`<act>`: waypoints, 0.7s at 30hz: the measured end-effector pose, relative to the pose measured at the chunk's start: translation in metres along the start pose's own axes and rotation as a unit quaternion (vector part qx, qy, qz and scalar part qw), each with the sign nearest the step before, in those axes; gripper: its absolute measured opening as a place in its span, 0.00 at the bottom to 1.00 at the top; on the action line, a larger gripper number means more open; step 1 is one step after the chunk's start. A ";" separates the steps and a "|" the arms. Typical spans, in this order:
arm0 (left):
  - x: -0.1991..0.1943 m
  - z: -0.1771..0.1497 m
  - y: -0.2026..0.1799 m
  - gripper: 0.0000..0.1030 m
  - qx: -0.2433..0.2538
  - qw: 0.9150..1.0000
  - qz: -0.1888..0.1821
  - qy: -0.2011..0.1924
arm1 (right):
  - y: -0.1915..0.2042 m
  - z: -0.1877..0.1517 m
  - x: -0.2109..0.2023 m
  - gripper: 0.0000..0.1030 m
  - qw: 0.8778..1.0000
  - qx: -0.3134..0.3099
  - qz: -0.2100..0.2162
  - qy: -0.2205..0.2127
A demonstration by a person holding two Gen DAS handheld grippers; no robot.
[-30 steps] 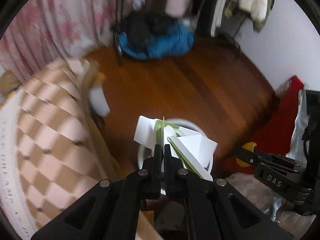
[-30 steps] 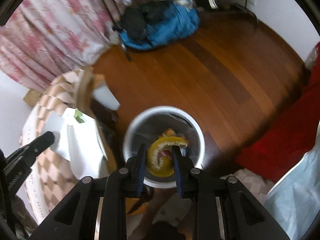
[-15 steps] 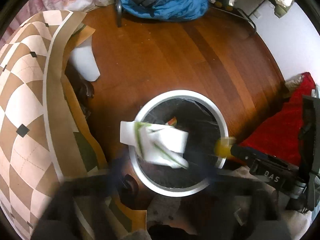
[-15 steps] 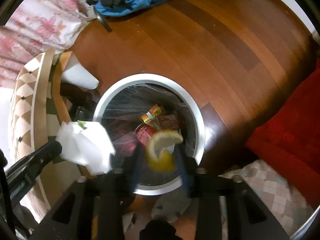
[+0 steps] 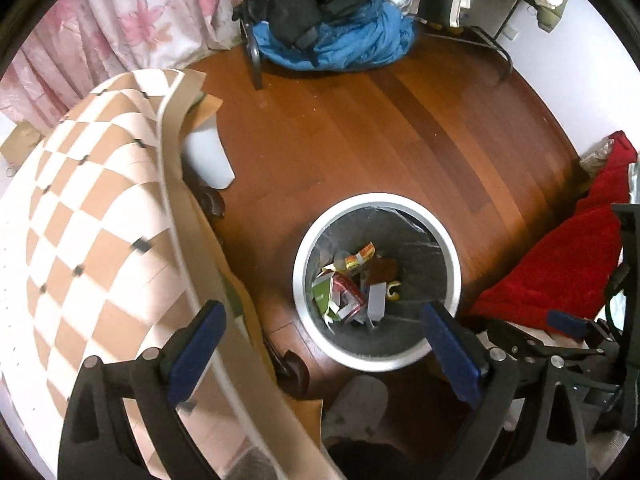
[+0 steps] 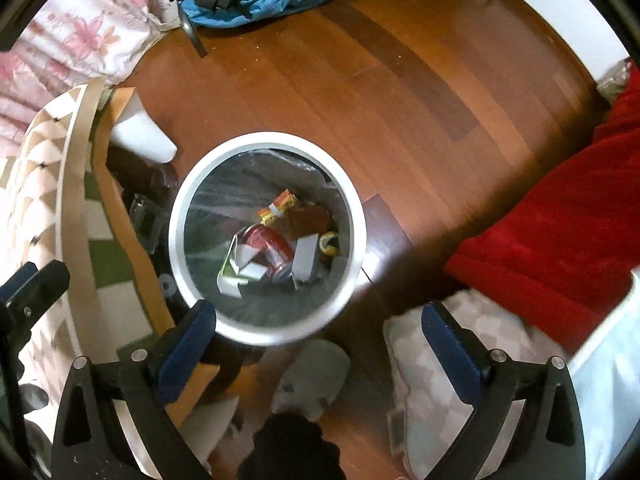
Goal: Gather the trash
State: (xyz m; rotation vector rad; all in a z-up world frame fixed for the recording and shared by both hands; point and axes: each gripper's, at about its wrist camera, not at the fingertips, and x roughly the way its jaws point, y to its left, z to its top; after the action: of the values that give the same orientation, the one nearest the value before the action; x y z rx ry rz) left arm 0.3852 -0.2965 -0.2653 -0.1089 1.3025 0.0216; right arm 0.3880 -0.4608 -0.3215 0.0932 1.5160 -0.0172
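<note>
Now we hold both the left gripper [image 5: 320, 356] and the right gripper [image 6: 316, 344] spread wide and empty above the white bin [image 6: 182, 216]. The trash [image 6: 276, 252] lies on its floor, orange peel [image 6: 329, 242] at 3 o'clock. We should lift straight up, clear of the rim.

My left gripper [image 5: 322, 334] spread wide, nothing between the blue pads [image 5: 196, 344]. Below it the white bin [image 5: 376, 203] on the wood floor [image 5: 360, 128], lined, holding a red can [image 5: 347, 286], white paper [image 5: 376, 299], peel [image 5: 393, 290]. Checkered cloth [image 5: 88, 216] left, red fabric [image 5: 568, 260] right
</note>
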 end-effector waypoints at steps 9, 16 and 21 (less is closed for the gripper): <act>-0.092 -0.037 -0.008 0.97 0.012 0.999 -0.006 -0.048 | 0.012 -0.054 -0.103 1.00 0.998 -0.022 0.019 -0.047; -0.169 -0.064 -0.005 0.97 0.017 0.995 -0.023 -0.091 | 0.015 -0.101 -0.186 1.00 0.993 -0.029 0.059 -0.094; -0.223 -0.087 -0.003 0.97 0.022 0.992 -0.046 -0.119 | 0.016 -0.138 -0.247 1.00 0.987 -0.040 0.093 -0.128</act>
State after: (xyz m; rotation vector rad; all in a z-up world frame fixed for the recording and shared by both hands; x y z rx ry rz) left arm 0.2423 -0.2976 -0.0733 -0.1254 1.0578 -0.0705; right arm 0.2379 -0.4461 -0.0816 0.1627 1.2450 0.1756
